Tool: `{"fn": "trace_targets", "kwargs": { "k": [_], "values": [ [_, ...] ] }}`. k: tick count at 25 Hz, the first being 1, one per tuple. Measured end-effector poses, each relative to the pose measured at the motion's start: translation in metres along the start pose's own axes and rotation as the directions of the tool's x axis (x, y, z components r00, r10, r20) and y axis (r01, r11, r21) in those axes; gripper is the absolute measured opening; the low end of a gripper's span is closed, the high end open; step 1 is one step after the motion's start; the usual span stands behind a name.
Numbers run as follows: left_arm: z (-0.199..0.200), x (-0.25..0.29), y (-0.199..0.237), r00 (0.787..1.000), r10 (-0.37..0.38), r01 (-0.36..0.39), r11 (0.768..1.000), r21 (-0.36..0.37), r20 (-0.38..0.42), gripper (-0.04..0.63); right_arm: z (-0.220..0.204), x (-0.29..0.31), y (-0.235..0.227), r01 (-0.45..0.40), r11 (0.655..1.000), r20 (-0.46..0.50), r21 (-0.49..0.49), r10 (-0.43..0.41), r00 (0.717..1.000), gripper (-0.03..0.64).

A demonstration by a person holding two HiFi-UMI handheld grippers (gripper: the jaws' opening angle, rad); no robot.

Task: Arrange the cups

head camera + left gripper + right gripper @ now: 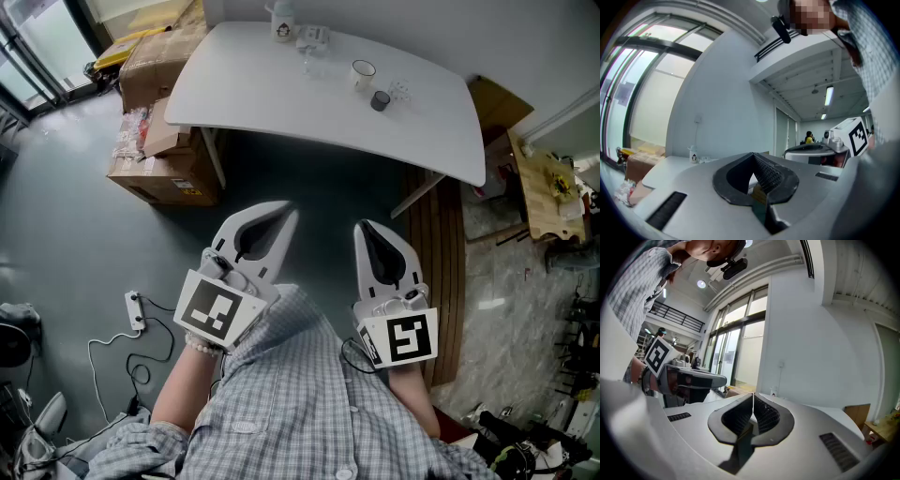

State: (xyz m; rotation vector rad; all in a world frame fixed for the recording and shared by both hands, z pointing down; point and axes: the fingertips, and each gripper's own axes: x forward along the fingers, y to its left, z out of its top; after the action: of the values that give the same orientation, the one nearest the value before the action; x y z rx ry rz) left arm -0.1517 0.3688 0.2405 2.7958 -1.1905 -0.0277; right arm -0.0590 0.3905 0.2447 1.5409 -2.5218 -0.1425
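Several cups stand at the far side of a white table (pixel 281 103): a white mug (pixel 364 73), a small dark cup (pixel 380 100), clear glasses (pixel 400 91) and a white bottle with a picture on it (pixel 281 23). The same bottle (pixel 693 153) shows far off in the left gripper view. Both grippers are held close to the person's body, over the floor and well short of the table. My left gripper (pixel 281 214) is shut with nothing in it, its jaws (pixel 752 157) meeting at the tip. My right gripper (pixel 367 230) is shut and empty too (pixel 753 397).
Cardboard boxes (pixel 155 141) are stacked under and beside the table's left end. A power strip with a cable (pixel 134 309) lies on the floor at the left. Wooden slats (pixel 441 272) and a wooden bench (pixel 539 187) stand at the right.
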Motion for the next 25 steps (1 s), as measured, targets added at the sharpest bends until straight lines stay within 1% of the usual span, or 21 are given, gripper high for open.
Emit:
{"fn": "trace_targets", "kwargs": {
  "k": [3, 9, 11, 14, 16, 19, 25],
  "values": [
    [-0.001, -0.002, 0.004, 0.999, -0.01, 0.011, 0.999, -0.035, 0.035, 0.008, -0.002, 0.002, 0.004, -0.002, 1.0, 0.003, -0.002, 0.002, 1.0, 0.025],
    [0.0, -0.003, 0.01, 0.999, -0.013, 0.014, 0.999, -0.029, 0.032, 0.008, -0.001, 0.005, 0.006, 0.004, 1.0, -0.003, -0.005, -0.004, 1.0, 0.025],
    [-0.001, -0.005, 0.012, 0.999, -0.016, 0.017, 1.0, -0.026, 0.03, 0.008, 0.0, 0.007, 0.008, 0.009, 1.0, 0.006, 0.013, -0.009, 1.0, 0.025],
    [-0.002, -0.011, 0.017, 0.999, -0.018, 0.019, 1.0, -0.021, 0.033, 0.008, 0.002, 0.007, 0.01, 0.021, 0.998, 0.032, 0.066, -0.023, 0.999, 0.025],
    [-0.002, -0.015, 0.02, 0.999, -0.021, 0.022, 1.0, -0.014, 0.033, 0.008, 0.004, 0.007, 0.011, 0.033, 0.997, 0.043, 0.073, -0.036, 0.998, 0.025],
    [-0.003, -0.022, 0.027, 0.999, -0.022, 0.023, 1.0, -0.005, 0.029, 0.008, 0.006, 0.009, 0.014, 0.058, 0.997, 0.052, 0.042, -0.06, 0.997, 0.025],
    [-0.004, -0.035, 0.037, 0.999, -0.043, 0.042, 0.999, 0.005, 0.024, 0.008, 0.01, 0.007, 0.013, 0.14, 0.99, 0.07, 0.031, -0.142, 0.987, 0.025]
  ]
}}
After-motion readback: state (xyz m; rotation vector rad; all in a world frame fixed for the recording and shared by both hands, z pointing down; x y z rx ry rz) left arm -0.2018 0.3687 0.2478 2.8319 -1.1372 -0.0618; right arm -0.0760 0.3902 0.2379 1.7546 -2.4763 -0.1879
